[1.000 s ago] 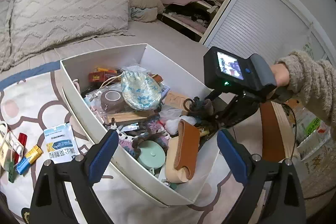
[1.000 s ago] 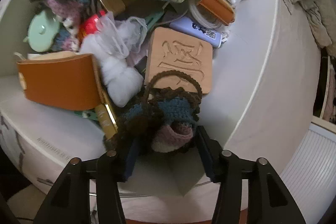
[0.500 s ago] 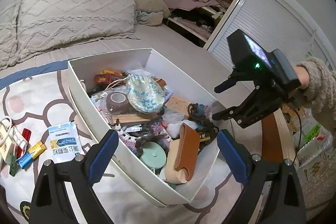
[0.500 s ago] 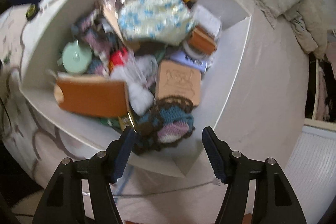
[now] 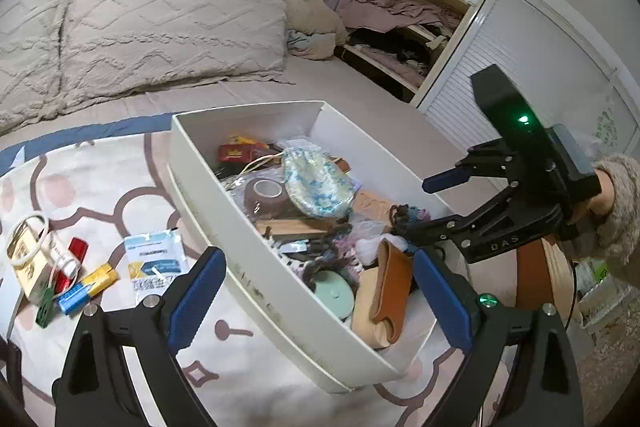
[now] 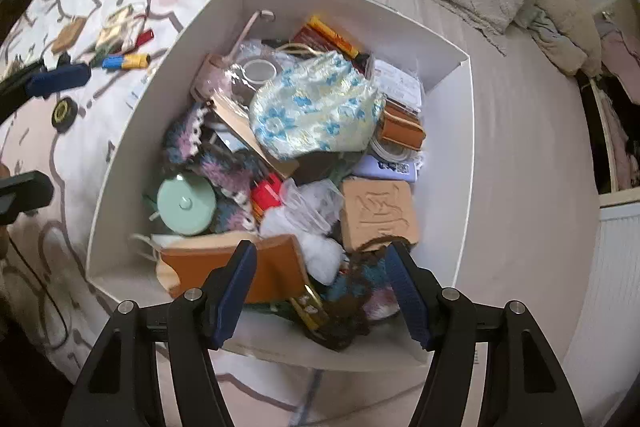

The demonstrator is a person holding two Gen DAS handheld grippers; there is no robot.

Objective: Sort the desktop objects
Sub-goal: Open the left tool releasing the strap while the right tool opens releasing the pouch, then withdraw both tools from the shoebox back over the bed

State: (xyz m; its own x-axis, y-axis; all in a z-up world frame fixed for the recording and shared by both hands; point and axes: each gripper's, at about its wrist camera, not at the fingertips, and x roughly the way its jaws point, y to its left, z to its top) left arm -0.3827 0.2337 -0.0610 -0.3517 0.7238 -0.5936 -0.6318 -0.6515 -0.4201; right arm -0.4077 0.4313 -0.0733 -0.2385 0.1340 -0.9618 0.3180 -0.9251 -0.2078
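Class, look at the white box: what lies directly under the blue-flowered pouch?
Under the blue-flowered pouch in the white box show a wooden strip and tape roll; anything beneath its middle is covered.

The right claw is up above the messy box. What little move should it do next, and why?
Probably lower the open right claw straight down onto the dark crocheted pouch. That pouch lies on top of the pile at the near corner of the white box, right beneath the claw, and both claws hold nothing.
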